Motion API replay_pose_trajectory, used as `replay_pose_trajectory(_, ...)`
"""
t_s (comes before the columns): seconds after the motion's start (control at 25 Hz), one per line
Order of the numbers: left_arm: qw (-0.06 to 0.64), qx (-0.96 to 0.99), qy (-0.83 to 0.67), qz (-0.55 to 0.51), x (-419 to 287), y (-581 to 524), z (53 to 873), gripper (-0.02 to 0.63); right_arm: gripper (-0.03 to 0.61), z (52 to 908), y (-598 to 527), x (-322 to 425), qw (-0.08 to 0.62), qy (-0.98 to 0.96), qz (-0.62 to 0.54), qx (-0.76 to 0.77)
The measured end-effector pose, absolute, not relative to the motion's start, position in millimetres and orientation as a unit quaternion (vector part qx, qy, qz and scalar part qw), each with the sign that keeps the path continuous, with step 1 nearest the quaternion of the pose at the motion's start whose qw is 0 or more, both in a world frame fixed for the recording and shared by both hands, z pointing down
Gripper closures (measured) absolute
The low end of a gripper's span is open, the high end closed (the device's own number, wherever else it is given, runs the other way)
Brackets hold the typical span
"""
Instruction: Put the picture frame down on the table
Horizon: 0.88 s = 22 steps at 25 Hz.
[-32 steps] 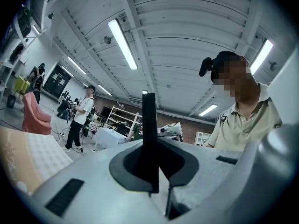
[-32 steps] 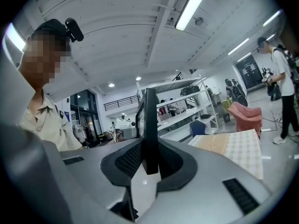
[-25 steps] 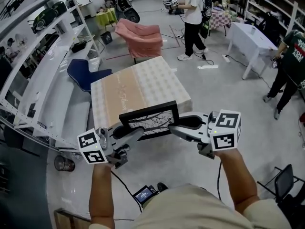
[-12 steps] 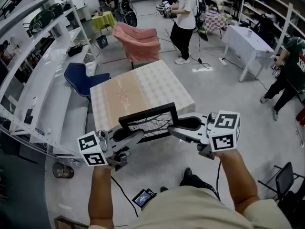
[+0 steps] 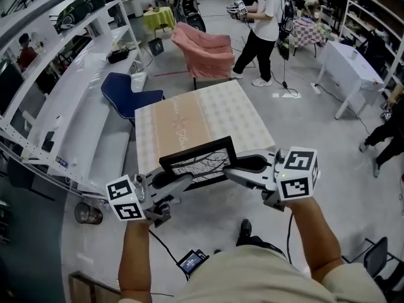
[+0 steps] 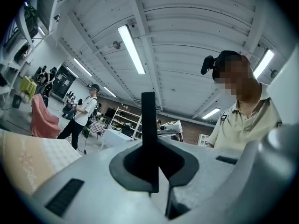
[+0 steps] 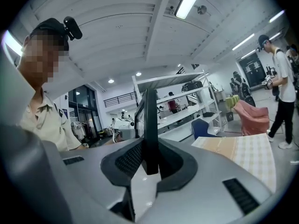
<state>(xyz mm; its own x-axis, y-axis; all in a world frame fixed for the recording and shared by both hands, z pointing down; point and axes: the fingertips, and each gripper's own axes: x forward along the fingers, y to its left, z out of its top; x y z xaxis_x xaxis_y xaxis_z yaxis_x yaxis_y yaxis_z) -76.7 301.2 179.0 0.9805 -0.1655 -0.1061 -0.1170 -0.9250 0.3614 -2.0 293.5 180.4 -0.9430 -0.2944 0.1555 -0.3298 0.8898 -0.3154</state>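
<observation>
The left hand-held gripper [image 5: 182, 179] and the right hand-held gripper [image 5: 231, 169] each pinched a thin side of the picture frame [image 5: 201, 163], up in the air by the near edge of the desk [image 5: 208, 112], so it could slip or bump that edge if one hand tipped.

The picture frame [image 5: 199, 161] is a black rectangular frame around a light picture of dark bare branches. It is held clear of the table top, long side level, face up and tilted toward the head camera. The left gripper [image 5: 184, 178] clamps its left short edge and the right gripper [image 5: 230, 170] clamps its right short edge. In each gripper view it shows edge-on as a thin dark upright strip between the pads. The table [image 5: 230, 109] is square, under a pale checked cloth with a peach band. The frame overlaps its near edge.
</observation>
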Motion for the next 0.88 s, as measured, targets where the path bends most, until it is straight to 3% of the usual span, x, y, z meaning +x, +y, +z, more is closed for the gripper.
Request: replay_pose_trajectory(0.88, 0.183, 0.974, -0.129, -0.043, 29.6, 179.3, 190.4, 0.578, 0.503, 195.7, 163.0, 102.5, 0.038, -0.975, 0.190, 0.110)
